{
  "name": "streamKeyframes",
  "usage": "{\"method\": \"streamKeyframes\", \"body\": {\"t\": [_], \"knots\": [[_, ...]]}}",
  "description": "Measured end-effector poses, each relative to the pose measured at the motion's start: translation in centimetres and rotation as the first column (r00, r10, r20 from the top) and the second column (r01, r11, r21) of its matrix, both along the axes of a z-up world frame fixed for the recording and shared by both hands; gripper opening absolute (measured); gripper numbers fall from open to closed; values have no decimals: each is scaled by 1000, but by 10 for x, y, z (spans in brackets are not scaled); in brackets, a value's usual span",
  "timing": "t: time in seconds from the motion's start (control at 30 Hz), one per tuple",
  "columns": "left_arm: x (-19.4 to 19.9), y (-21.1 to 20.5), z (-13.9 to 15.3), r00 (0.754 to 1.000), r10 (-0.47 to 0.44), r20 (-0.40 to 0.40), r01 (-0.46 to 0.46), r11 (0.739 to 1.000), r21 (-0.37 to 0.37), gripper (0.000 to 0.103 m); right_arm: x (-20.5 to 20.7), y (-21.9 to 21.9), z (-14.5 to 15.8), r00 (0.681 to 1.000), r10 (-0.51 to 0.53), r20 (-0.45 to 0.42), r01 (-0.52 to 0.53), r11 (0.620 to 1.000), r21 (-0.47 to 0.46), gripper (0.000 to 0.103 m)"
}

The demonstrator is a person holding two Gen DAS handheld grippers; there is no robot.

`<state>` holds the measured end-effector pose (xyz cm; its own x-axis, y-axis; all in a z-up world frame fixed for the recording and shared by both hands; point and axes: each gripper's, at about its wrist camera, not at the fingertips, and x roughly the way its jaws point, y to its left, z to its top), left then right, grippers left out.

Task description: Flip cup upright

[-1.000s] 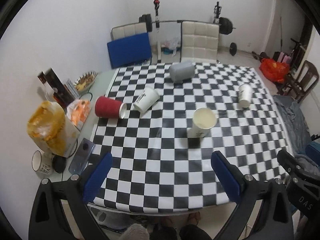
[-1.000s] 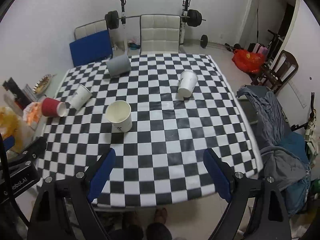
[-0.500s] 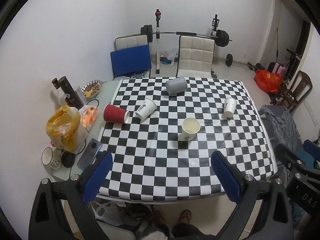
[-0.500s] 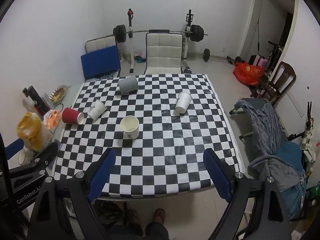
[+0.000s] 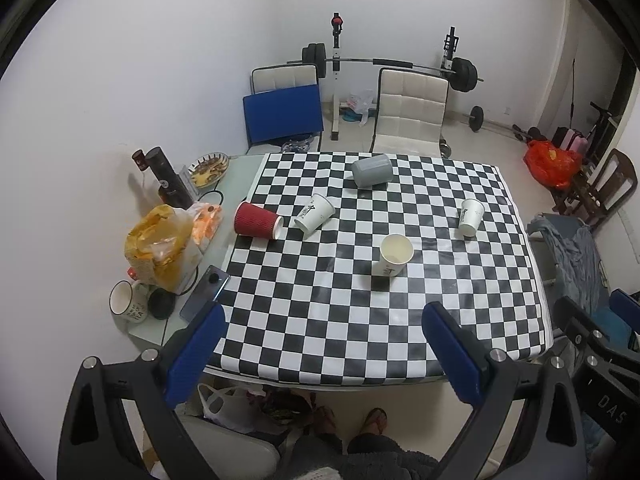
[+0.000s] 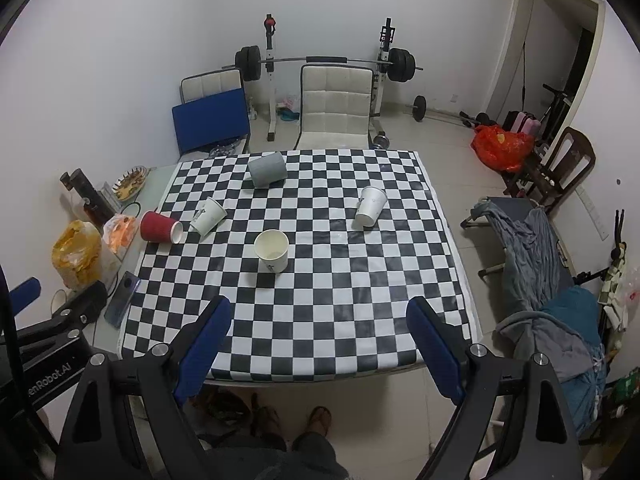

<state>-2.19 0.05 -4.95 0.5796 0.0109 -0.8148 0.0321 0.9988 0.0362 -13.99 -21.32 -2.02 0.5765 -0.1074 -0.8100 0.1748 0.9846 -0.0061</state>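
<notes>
One white paper cup (image 5: 394,255) (image 6: 273,255) stands upright mid-table on the checkered cloth (image 5: 320,300) (image 6: 320,300). A red cup (image 5: 258,220) (image 6: 160,227), a white cup (image 5: 314,213) (image 6: 208,216) and a grey cup (image 5: 371,171) (image 6: 267,169) lie on their sides. Another white cup (image 5: 470,217) (image 6: 370,207) lies tilted at the right. My left gripper (image 5: 324,354) and right gripper (image 6: 318,346) are both open and empty, held high before the table's near edge.
Left of the cloth sit a yellow bag (image 5: 160,246), a mug (image 5: 126,307), a phone (image 5: 205,298), a dark bottle (image 5: 168,178) and a snack dish (image 5: 209,165). Chairs (image 5: 410,114) and a barbell rack stand behind. Draped clothes (image 6: 548,264) are at the right.
Both grippers have pulled back and up from the table, so the whole table and room now show. The cups have not moved.
</notes>
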Motion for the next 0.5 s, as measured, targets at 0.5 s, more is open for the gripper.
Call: {"method": "streamKeyframes", "body": {"t": [0.5], "knots": [[1,4,2,1000,5,1,-5,1000,2,101,7,-1,2,999,-2,-33,3,1000,14,91]]}}
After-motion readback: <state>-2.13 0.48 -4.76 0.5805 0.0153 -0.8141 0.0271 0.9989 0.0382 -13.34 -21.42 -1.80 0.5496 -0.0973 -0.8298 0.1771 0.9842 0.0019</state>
